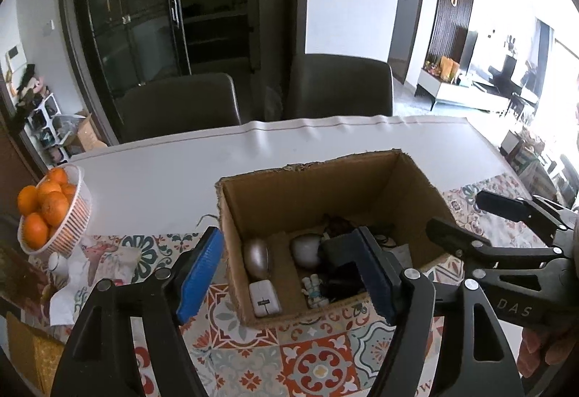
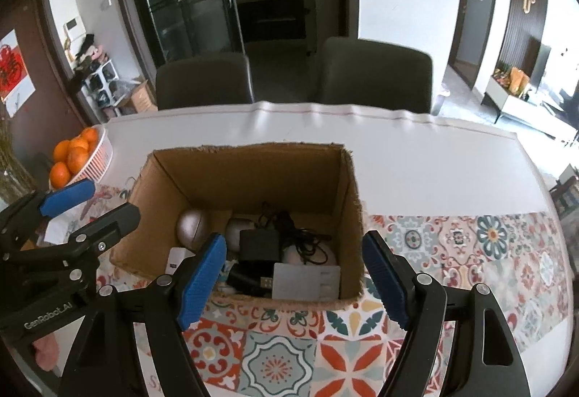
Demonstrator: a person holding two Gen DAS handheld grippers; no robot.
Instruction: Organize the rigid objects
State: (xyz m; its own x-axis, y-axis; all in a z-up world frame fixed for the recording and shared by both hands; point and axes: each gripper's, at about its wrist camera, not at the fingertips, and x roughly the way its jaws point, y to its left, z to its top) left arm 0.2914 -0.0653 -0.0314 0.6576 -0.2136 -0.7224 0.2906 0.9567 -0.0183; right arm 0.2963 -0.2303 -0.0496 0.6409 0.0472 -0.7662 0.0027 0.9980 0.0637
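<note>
An open cardboard box (image 1: 416, 187) (image 2: 163, 176) stands on the patterned table runner. Inside lie a silver mouse (image 1: 256, 257) (image 2: 191, 225), a white mouse (image 1: 265, 299), a second silver rounded thing (image 1: 305, 250), a black power adapter (image 2: 258, 245) with tangled black cable (image 2: 300, 234), a small white figurine (image 1: 315, 290) and a flat grey-white pack (image 2: 307, 279). My left gripper (image 1: 289, 276) (image 2: 88, 209) hangs over the box's near left side, open, with nothing between its blue pads. My right gripper (image 2: 294, 279) (image 1: 456, 212) is over the near right side, open and empty too.
A white basket of oranges (image 1: 68, 227) (image 2: 97, 158) sits at the table's left end, with crumpled white paper (image 1: 72, 285) beside it. Two dark chairs (image 1: 173, 104) (image 2: 376, 71) stand behind the white table (image 1: 181, 173). A hand (image 1: 542, 350) holds the right gripper.
</note>
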